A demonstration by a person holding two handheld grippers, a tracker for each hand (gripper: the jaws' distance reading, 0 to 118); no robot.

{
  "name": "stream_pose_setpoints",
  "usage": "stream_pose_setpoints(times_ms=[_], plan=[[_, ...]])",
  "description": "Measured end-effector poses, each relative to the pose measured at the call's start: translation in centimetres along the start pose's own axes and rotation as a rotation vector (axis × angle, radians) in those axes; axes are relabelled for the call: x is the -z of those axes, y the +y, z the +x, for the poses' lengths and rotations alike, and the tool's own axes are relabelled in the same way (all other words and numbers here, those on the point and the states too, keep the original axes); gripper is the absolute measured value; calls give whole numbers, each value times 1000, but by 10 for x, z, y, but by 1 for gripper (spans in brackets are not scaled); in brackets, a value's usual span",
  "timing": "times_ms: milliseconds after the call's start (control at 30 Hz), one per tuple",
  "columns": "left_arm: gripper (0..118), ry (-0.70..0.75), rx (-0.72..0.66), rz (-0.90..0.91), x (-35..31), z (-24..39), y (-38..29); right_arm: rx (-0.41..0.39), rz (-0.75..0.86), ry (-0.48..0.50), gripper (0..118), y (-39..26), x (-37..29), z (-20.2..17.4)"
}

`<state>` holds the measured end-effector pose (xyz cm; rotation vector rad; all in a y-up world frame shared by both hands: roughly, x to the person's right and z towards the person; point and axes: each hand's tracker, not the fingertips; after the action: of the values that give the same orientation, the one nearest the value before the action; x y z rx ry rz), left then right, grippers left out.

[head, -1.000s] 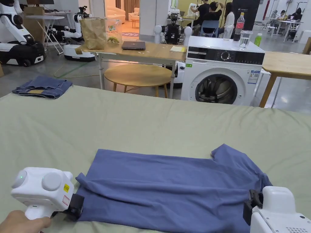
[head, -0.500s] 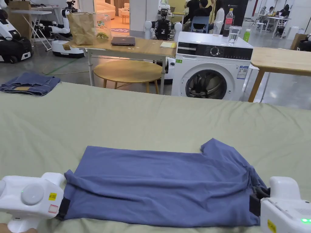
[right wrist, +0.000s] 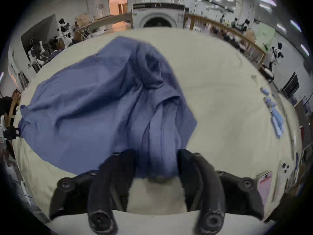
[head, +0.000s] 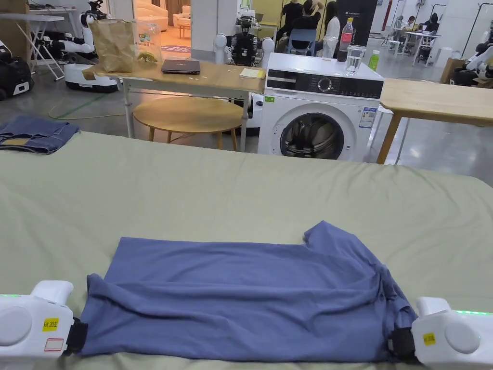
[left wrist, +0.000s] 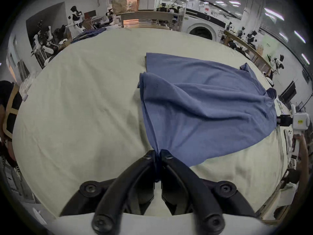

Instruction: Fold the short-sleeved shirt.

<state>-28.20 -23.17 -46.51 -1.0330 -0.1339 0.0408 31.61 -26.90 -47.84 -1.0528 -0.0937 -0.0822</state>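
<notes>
Here the blue shirt (head: 250, 298) lies flat, creased

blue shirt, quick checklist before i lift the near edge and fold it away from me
1. Left gripper pinching the blue shirt corner: ok, fingers closed on fabric.
2. Right gripper holding its end: not ok, fingers apart with bunched fabric loose between them.
3. Shirt flat: not ok, wrinkled and bunched at the right end.
4. Far sleeve laid out: ok.
5. Bed sheet beyond the shirt free for the fold: ok.
</notes>
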Motion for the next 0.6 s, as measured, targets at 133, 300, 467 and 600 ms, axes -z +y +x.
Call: stream_pose_setpoints(times_ms=[133, 300, 467, 600], plan=[[0, -2, -5, -4, 2, 2, -4, 31, 66, 51, 10, -11, -8, -6], [0, -3, -1, 0, 2, 1, -4, -58, 125, 10, 7, -19, -26, -18], [0, -30, -12, 54, -23, -3, 4, -80, 226, -2, 6, -18, -71, -24], [0, -67, -12, 103, -51, -7, 11, -102, 268, -5, 6, -23, -114, -31]])
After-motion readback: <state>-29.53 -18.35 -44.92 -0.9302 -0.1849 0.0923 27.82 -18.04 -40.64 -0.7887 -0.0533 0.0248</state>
